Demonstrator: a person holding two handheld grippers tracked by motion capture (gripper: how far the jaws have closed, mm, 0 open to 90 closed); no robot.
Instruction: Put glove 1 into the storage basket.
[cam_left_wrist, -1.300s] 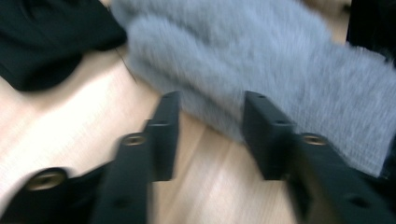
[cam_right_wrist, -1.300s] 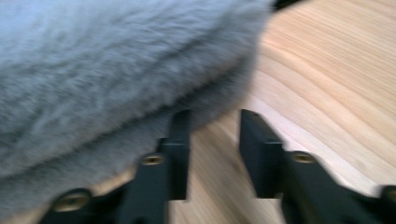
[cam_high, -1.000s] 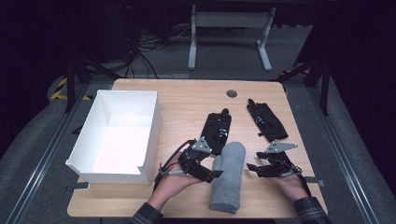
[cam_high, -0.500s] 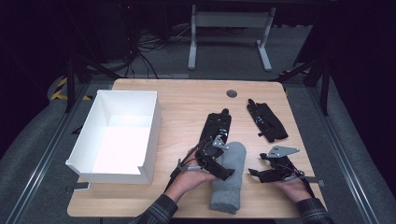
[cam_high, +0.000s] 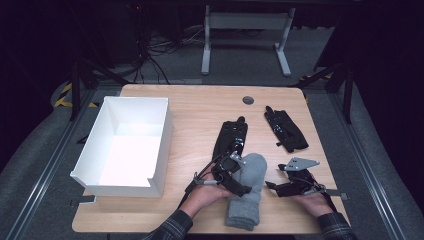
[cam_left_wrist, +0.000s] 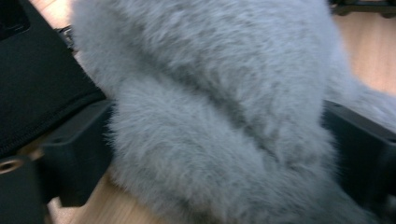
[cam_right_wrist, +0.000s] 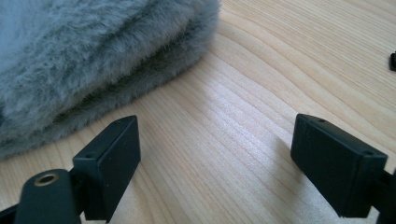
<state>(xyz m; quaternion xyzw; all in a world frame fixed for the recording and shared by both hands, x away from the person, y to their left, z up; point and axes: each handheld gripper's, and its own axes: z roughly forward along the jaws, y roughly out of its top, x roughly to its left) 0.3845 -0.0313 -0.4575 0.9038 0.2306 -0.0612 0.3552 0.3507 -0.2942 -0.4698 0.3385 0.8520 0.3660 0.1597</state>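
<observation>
A grey fuzzy folded bundle (cam_high: 246, 195) lies at the front middle of the wooden table (cam_high: 195, 115). My left gripper (cam_high: 240, 175) sits over its far end, one jaw on each side. In the left gripper view the fur (cam_left_wrist: 219, 116) fills the whole gap and touches both pads; these jaws have just been closing on it. My right gripper (cam_high: 275, 179) rests low on the table just right of the bundle. Its jaws have just been opening and stand wide (cam_right_wrist: 215, 154) over bare wood, with the bundle's edge (cam_right_wrist: 84, 60) to their upper left.
A black glove (cam_high: 231, 140) lies just beyond the bundle, and a second one (cam_high: 286, 129) lies farther right. A white open box (cam_high: 165, 145) stands at the table's left. A round grommet (cam_high: 248, 100) sits near the far edge.
My left gripper has moved right and down from beside the bundle onto its far end. The right hand stayed put while its jaws spread wider.
</observation>
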